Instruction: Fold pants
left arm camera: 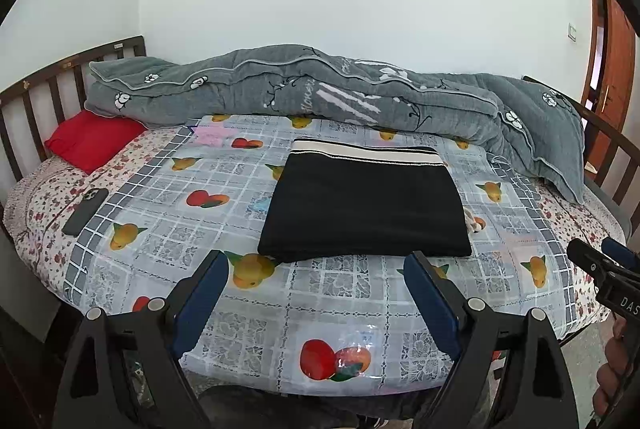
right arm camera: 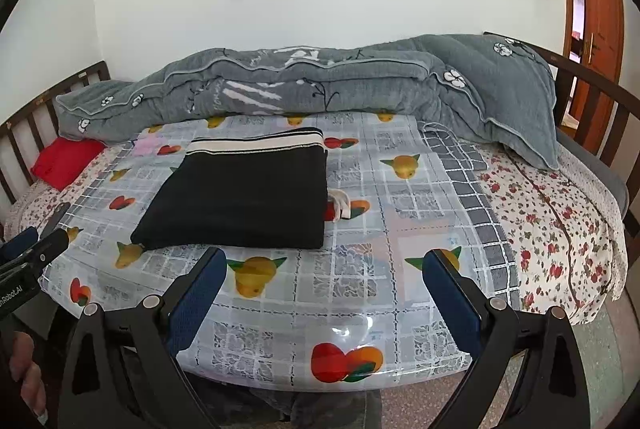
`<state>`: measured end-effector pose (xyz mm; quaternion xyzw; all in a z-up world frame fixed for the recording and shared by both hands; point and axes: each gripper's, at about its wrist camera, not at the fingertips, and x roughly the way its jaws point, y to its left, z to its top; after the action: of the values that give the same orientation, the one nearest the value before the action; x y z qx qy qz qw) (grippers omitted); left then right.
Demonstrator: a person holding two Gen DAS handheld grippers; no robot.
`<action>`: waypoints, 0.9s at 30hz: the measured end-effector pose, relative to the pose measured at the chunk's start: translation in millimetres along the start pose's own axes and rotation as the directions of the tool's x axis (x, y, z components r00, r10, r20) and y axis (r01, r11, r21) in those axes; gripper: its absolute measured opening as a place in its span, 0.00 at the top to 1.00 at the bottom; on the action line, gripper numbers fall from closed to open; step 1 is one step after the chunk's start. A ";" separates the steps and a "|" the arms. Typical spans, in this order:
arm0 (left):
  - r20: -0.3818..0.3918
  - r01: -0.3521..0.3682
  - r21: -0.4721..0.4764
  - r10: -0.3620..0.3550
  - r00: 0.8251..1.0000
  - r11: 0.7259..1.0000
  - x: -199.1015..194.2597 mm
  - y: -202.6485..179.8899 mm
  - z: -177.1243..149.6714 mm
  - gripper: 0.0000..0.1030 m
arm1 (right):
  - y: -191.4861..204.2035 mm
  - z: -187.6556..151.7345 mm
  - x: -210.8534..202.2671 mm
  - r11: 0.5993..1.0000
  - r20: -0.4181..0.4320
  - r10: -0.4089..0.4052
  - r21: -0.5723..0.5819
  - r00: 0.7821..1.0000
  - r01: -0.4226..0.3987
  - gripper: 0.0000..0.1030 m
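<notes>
The black pants lie folded in a neat rectangle on the bed, with a white-and-black striped waistband at the far edge and a white drawstring sticking out at the right side. They also show in the right wrist view. My left gripper is open and empty, just short of the pants' near edge. My right gripper is open and empty, in front of and slightly right of the pants. The right gripper's tip shows in the left wrist view. The left gripper's tip shows in the right wrist view.
A fruit-print plastic sheet covers the bed. A grey quilt is bunched along the far side. A red pillow and a dark phone lie at the left. Wooden rails frame the bed. A door stands at right.
</notes>
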<state>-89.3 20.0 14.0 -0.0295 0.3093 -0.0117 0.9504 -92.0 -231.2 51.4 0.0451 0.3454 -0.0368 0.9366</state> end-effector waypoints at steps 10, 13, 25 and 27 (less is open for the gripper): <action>0.008 -0.009 0.010 0.009 1.000 1.000 -8.5 -3.6 -2.4 0.13 | 3.6 0.0 -10.1 1.000 0.005 0.004 -0.003 1.000 -0.004 0.06; 0.009 -0.011 0.006 0.011 1.000 1.000 -11.9 -4.7 -2.4 0.13 | 1.9 0.5 -14.9 1.000 0.013 0.004 -0.002 1.000 -0.004 0.06; 0.013 0.004 0.031 -0.004 1.000 0.999 -19.3 -14.1 -3.7 0.13 | -6.4 0.9 -21.4 1.000 0.017 0.002 0.011 1.000 -0.002 0.06; 0.014 0.006 0.033 -0.006 1.000 0.999 -19.3 -15.0 -3.7 0.13 | -7.1 0.4 -22.7 1.000 0.019 0.004 0.013 1.000 -0.004 0.06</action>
<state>-107.1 5.6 23.3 -0.0149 0.3025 -0.0195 0.9528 -109.7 -237.4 66.0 0.0514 0.3362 -0.0375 0.9396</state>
